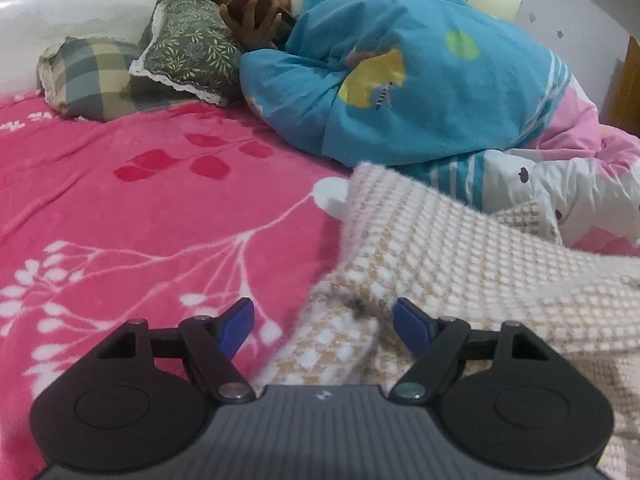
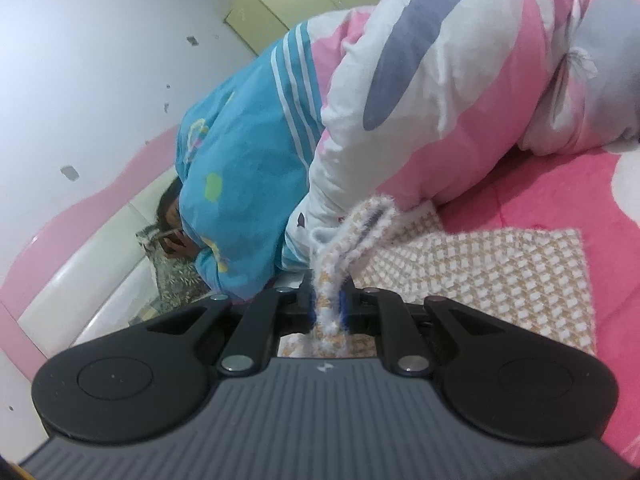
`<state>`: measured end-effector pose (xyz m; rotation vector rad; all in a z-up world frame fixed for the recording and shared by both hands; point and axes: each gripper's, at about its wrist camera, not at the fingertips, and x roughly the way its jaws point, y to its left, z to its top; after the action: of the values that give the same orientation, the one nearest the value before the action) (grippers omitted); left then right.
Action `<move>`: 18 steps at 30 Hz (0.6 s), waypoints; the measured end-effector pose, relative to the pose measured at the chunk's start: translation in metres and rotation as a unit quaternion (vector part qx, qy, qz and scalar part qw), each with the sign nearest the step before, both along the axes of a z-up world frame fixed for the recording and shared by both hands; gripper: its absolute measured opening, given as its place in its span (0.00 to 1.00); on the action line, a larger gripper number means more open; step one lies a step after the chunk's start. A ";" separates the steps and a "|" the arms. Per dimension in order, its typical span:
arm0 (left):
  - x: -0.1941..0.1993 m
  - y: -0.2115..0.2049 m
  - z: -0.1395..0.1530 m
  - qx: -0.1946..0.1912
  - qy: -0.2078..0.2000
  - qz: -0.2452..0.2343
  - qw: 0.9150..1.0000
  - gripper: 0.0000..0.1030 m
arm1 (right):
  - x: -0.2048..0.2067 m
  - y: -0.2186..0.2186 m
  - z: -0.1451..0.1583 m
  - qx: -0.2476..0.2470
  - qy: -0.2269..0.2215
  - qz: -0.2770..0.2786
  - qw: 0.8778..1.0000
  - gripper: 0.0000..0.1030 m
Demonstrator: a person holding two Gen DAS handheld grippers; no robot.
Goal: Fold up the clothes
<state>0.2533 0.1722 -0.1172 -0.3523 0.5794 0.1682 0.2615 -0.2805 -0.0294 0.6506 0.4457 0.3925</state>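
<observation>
**A:** While the right gripper (image 2: 327,307) is clamped tight on a bunched fuzzy edge of the knit (image 2: 480,276), how crowded is that bed? Looks busy.

**B:** Pretty busy. A person (image 1: 256,20) lies at the far side under a blue quilt (image 1: 420,80), phone (image 1: 256,4) up at the face. Two pillows (image 1: 188,44) sit by the white headboard (image 1: 60,16), one checked, one leafy grey with lace trim. A pink-and-white quilt (image 2: 460,92) bulges right behind the knit, pretty much touching its far edge in the right wrist view.

**A:** And the left gripper (image 1: 323,320)?

**B:** Jaws wide apart, nothing pinched. It hangs over the near part of the knit, blue pads either side of a rumpled fold, not pressing it as far as I can tell.

**A:** Where's the knit itself?

**B:** Spread on the pink blanket (image 1: 140,208), right side of the left wrist view, one corner lifted. Flat part lies out past the right gripper.

**A:** Texture?

**B:** Chunky waffle weave, cream and tan checks, hairy fringe along the edge. The blanket is plush fleece with white branches and red leaves. Quilts look smooth cotton, puffy.
</observation>
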 end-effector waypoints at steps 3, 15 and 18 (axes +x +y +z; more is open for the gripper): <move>-0.006 0.002 0.004 -0.006 -0.009 -0.003 1.000 0.76 | 0.005 -0.005 -0.014 -0.015 0.025 -0.014 0.999 0.08; -0.005 0.018 0.002 -0.046 -0.012 0.014 0.999 0.80 | 0.000 -0.022 -0.020 -0.024 0.031 -0.020 0.999 0.08; -0.004 0.018 0.001 -0.047 -0.011 0.009 0.999 0.80 | 0.003 -0.028 -0.055 -0.040 0.087 -0.033 0.995 0.08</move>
<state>0.2492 0.1903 -0.1161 -0.4497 0.5641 0.1550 0.2648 -0.3081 -0.0841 0.6229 0.6006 0.2542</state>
